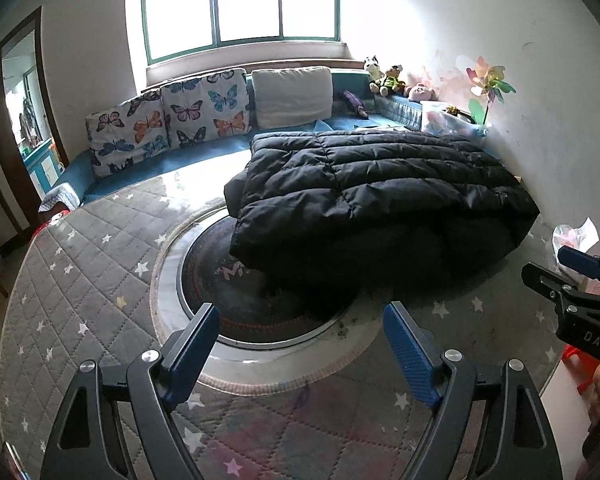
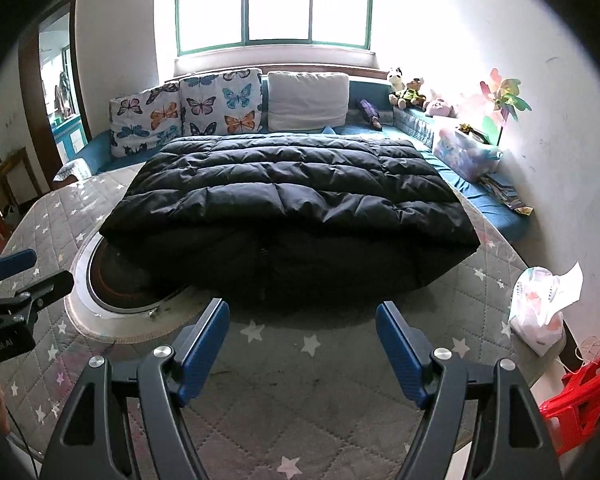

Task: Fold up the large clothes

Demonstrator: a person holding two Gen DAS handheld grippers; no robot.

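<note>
Both sets of jaws stand wide apart and hold nothing. The left gripper [image 1: 300,344] hovers over a round dark inset [image 1: 260,292] in the grey star-quilted table cover [image 1: 80,280]. The right gripper [image 2: 302,340] hovers just short of the near edge of the black puffer coat [image 2: 284,200]. The coat lies folded into a thick slab on the far right of the table, its near edge bulging open.

To finish well, I judge each gripper should pinch a near corner through all layers, then press the fold flat so the padding does not spring up.

The underside of the fold is in deep shadow; sleeves, hood and zip cannot be made out. A white bag [image 2: 540,312] sits at the right table edge, its contents unclear.
</note>
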